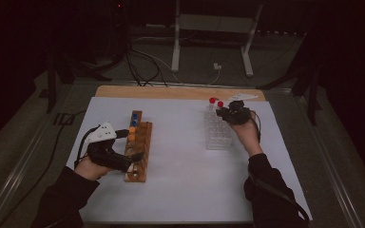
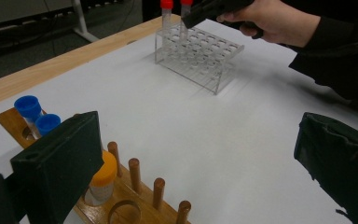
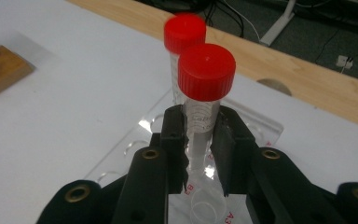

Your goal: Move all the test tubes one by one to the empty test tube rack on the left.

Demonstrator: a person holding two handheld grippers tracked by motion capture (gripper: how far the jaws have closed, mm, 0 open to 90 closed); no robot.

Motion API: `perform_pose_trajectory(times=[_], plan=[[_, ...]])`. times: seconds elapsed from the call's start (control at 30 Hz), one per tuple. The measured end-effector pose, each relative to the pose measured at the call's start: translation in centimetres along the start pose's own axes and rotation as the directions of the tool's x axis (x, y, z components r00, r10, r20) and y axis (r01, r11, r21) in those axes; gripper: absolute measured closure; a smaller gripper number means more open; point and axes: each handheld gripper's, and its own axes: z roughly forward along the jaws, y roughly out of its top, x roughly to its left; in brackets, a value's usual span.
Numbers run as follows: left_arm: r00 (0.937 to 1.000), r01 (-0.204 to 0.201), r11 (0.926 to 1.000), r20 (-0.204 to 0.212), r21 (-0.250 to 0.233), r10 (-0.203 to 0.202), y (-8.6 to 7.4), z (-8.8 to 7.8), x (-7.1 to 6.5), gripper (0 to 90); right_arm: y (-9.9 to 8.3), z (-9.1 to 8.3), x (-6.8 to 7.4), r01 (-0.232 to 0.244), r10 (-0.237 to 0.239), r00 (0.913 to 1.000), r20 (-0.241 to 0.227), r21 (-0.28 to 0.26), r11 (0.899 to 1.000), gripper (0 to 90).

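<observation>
in the right gripper view, the right gripper (image 3: 199, 135) has its two black jaws clamped on the clear body of a red-capped tube (image 3: 204, 100), gripping it just under the cap; the tube stands upright with its foot in the clear plastic rack (image 3: 135, 142). directly behind it, toward twelve o'clock, a second red-capped tube (image 3: 182, 35) stands upright in the same rack, close by though whether the two touch cannot be told. in the high view the nearest things are the person's dark sleeves at the bottom edge. at about nine o'clock from the middle of the white table (image 1: 180, 156), the left gripper (image 1: 132, 145) lies across the wooden rack (image 1: 139, 166), which holds blue-capped tubes (image 1: 134, 117) at its far end and orange-capped tubes (image 1: 131, 133) nearer. in the left gripper view its jaws stand wide apart with nothing between the pads; one pad sits just in front of an orange-capped tube, beside a row of wooden pegs (image 2: 134, 171). at about two o'clock from the table's middle, the right hand (image 1: 246, 133) holds its gripper at the far end of the clear rack, where the two red caps show side by side. beyond the table's wooden far edge (image 1: 171, 91), at twelve o'clock, cables (image 1: 145, 66) and a grey stand (image 1: 214, 28) lie on the dark floor.
</observation>
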Motion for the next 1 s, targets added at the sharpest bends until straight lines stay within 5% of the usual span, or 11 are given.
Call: perform_pose_trajectory(times=[0.5, 1.0], plan=[[0.9998, -0.006, 0.9999, 0.017, 0.013, 0.006, 0.4, 1.1, -0.5, 1.9, 2.3, -4.8, 1.0, 0.023, -0.024, 0.9997, -0.005, -0.097, 0.995, 74.9], [0.9985, -0.021, 0.9994, 0.052, 0.028, 0.02, 1.7, 3.1, -1.5, 2.2, 1.2, -7.3, 5.9, 0.049, -0.062, 0.9913, -0.116, -0.113, 0.992, 74.9]])
